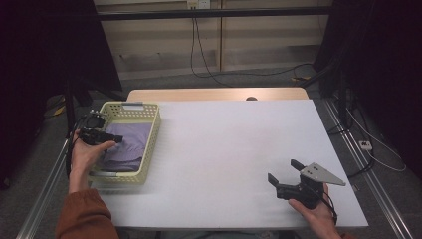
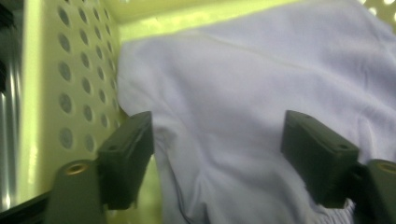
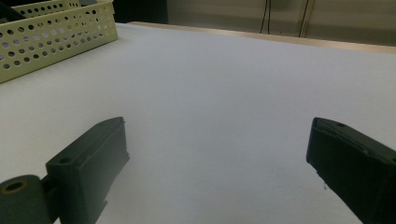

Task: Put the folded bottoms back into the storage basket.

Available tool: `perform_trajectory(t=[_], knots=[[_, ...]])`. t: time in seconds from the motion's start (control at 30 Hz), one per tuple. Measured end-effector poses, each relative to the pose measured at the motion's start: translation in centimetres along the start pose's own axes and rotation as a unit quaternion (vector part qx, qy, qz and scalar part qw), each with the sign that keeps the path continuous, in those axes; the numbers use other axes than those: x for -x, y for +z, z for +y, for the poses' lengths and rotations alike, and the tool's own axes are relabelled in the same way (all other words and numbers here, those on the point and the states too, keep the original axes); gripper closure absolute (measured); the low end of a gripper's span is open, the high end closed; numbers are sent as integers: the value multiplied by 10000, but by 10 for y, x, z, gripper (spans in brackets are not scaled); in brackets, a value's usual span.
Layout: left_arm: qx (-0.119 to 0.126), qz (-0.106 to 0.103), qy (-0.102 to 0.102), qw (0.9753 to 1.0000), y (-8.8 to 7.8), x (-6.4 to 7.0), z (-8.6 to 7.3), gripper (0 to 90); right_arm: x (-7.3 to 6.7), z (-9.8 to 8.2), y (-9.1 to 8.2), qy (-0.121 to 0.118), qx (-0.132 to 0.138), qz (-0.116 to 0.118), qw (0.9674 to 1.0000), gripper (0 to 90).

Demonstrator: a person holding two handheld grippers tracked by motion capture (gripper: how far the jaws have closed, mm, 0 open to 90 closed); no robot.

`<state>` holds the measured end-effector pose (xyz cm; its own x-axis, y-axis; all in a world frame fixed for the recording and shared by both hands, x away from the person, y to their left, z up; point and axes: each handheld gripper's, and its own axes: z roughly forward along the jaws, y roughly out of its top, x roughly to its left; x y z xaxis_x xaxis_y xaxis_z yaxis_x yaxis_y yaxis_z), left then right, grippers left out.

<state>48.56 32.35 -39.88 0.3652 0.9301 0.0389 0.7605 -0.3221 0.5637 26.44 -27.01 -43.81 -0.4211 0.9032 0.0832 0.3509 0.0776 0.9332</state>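
Observation:
A pale yellow perforated basket [image 1: 150,142] stands at the left of the white table, with a folded lavender cloth [image 1: 130,144] lying inside. My left gripper [image 1: 110,138] reaches over the basket's left wall. In the left gripper view its jaws stand wide apart just above the cloth [image 2: 243,107], next to the basket's inner wall [image 2: 79,79], and hold nothing. My right gripper [image 1: 284,172] rests low over the table at the front right, jaws spread wide over bare tabletop [image 3: 219,93] with nothing between them.
The white tabletop [image 1: 234,139] stretches between basket and right gripper. The basket's outer wall [image 3: 51,32] is far off in the right gripper view. Cables run over the floor behind the table, and dark curtains hang at both sides.

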Motion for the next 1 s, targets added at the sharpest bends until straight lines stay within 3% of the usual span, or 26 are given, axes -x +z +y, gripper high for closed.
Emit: perform_trajectory(t=[0.07, 0.2, 0.27, 0.33, 0.4, 0.53, 0.6, 0.7, 0.8, 0.87, 1.0], knots=[[35, 31, 163, 9999, -2, 2, 0, 189, 0, 0, 0, 12, -1, -3, 10000, 53], [300, 55, 90, 9995, -6, 1, 1, 107, 0, 0, 0, -2, -5, 1, 10000, 53], [416, -35, 165, 9990, -10, 0, 1, 61, 0, 0, 0, -4, -5, 3, 10000, 53], [666, -106, 110, 9977, -15, -1, 0, 71, 0, 0, 0, 18, -7, -2, 10000, 53], [968, -87, 77, 9952, -21, -2, 0, 63, 1, 0, 0, 9, -1, -4, 10000, 53], [1519, -5, -219, 9882, -33, -8, -1, 63, 1, 0, 1, 26, 2, 4, 10000, 52], [1658, -28, -232, 9859, -35, -9, -2, 63, 1, 0, 1, 25, -8, 10, 10000, 53], [1705, 2, -161, 9852, -37, -10, -3, 62, 2, 0, 1, 49, -7, 3, 10000, 53], [2013, -237, -413, 9784, -39, -14, -5, 58, 3, 0, 1, 55, -5, -5, 10000, 53], [2214, -192, -453, 9739, -40, -15, -6, 56, 3, 0, 1, 56, -3, 2, 10000, 53], [2398, -244, -459, 9694, -42, -15, -9, 47, 3, 0, 2, 75, -5, -5, 10000, 53]])
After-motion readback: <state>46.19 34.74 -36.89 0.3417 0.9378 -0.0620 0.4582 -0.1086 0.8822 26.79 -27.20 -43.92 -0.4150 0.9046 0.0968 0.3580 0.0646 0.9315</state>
